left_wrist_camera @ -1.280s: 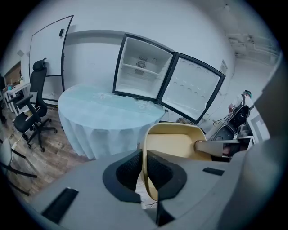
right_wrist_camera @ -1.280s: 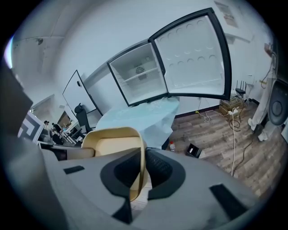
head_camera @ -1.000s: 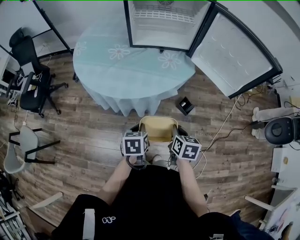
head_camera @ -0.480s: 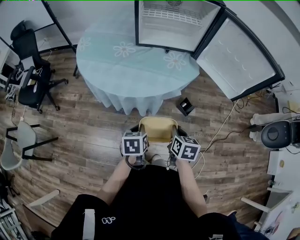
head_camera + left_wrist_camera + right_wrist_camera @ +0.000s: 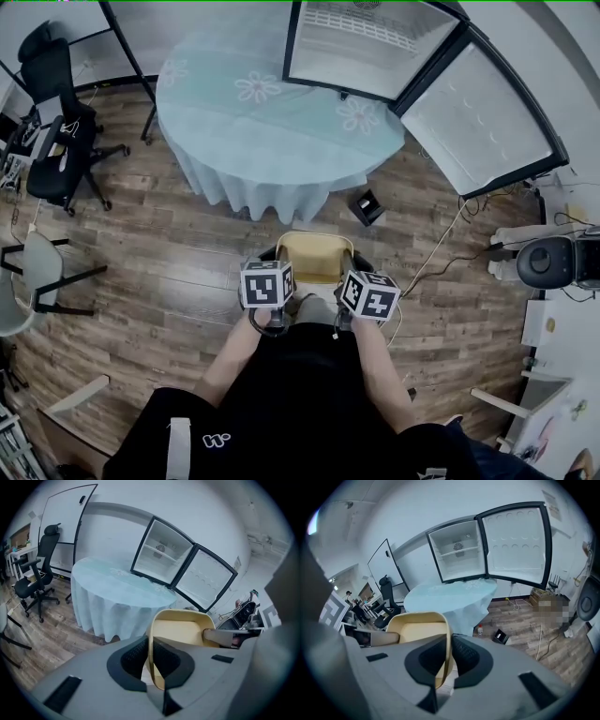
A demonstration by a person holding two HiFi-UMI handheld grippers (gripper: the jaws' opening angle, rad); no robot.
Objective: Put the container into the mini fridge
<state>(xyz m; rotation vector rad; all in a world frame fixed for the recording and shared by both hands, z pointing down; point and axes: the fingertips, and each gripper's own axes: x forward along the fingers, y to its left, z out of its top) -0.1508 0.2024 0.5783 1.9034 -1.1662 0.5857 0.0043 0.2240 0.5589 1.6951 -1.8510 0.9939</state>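
Over the wood floor point(image 5: 169, 253), near the round table point(image 5: 272, 122), a tan container point(image 5: 317, 258) is held up by the left gripper point(image 5: 149, 660) and the right gripper point(image 5: 449, 660), each clamped on one side wall (the mini fridge point(image 5: 370, 37) stands open, well apart).

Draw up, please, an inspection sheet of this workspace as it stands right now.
Surface: round table under a pale blue flowered cloth, bare in front of the fridge.
Job's things: mini fridge stands at the table's far side, door wide open, nothing seen inside; beige container held up above the floor, short of the table.
Clutter: small black box on the floor by the table.
Grippers: left gripper and right gripper each shut on one side wall of the container.
Cables: white cable trailing over the floor at right.
Surroundings: wooden floor; black office chair at left.
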